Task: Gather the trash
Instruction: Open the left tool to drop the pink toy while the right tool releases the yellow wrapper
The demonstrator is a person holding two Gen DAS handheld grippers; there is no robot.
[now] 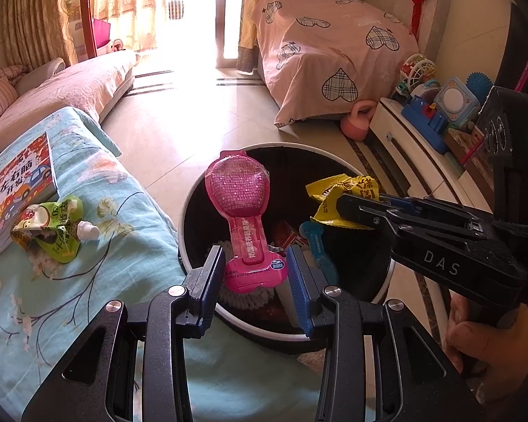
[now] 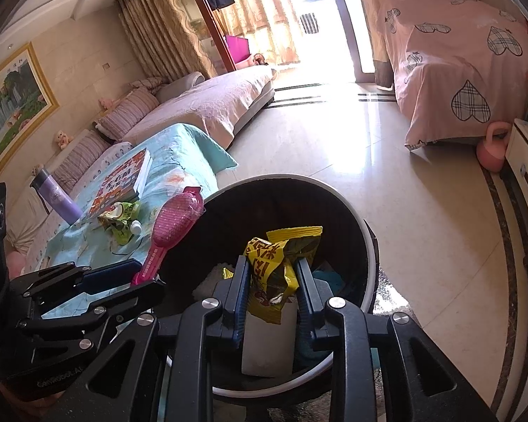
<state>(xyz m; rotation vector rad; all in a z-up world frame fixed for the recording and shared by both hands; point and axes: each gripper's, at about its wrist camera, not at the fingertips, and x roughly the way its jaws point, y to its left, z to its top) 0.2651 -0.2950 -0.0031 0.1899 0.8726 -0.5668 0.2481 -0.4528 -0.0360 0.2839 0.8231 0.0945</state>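
Observation:
A black trash bin with a white rim (image 1: 183, 214) (image 2: 369, 239) stands on the floor beside the table and holds several pieces of trash. My left gripper (image 1: 255, 256) (image 2: 148, 276) is shut on the lower end of a pink plastic blister pack (image 1: 236, 190) (image 2: 177, 218), which stands up over the bin's opening. From the right, my right gripper (image 1: 343, 207) (image 2: 271, 263) is shut on a crumpled yellow snack wrapper (image 1: 345, 184) (image 2: 267, 246) above the bin. A green squeezed drink pouch (image 1: 52, 228) (image 2: 119, 223) with a white cap lies on the table.
The table wears a teal flowered cloth (image 1: 123, 246) and carries a children's book (image 1: 21, 183) and a purple bottle (image 2: 54, 198). A low white cabinet (image 1: 415, 161) with toys stands right of the bin, with a pink kettlebell (image 1: 357, 121) beyond it. A hand (image 1: 475, 334) holds the right gripper.

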